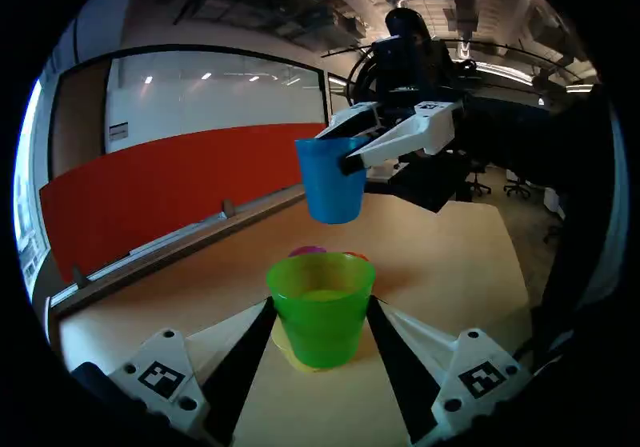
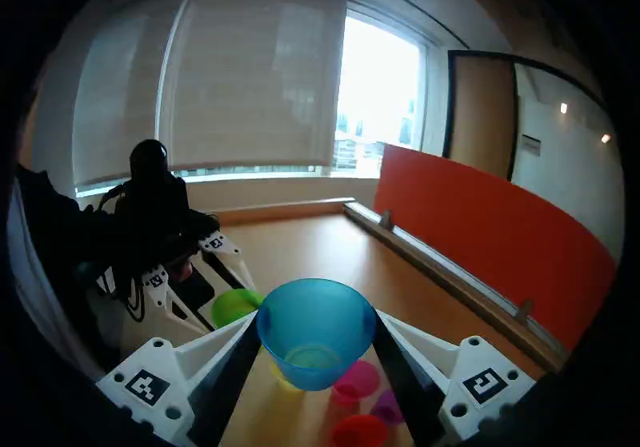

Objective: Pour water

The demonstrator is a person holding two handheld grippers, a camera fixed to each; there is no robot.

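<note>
The person has both cups in hand and the pour itself looks to me not yet begun, or at least not under way at this instant. The right gripper [image 2: 316, 329] is clamped on the blue cup [image 2: 314, 343], a finger pressed to each side, and holds it well up off the table [image 1: 448, 263]. In the left gripper view it hangs above and a little beyond the green cup [image 1: 320, 331], close to upright, with no stream leaving its rim. The left gripper [image 1: 320, 309] has its fingers closed against both sides of the green cup, low near the table. A yellow thing [image 1: 290, 357] peeps out under it, and I cannot tell whether the cup stands on something or is lifted slightly. Looking down into the blue cup from the right gripper view, there is a pale shimmer at the bottom that may be a little water, or only the colour of what lies beneath showing through. The green cup shows a lighter band inside that could be a water level, but I would not swear to it. A pink cup [image 2: 356, 381], a purple cup [image 2: 388, 405] and a red cup [image 2: 360, 429] sit on the table just below the blue one, untouched. So the gripping and lifting are done. What seems left is to bring the blue rim over the green mouth, tip it, and set both down, minding the small cups crowded underneath.
</note>
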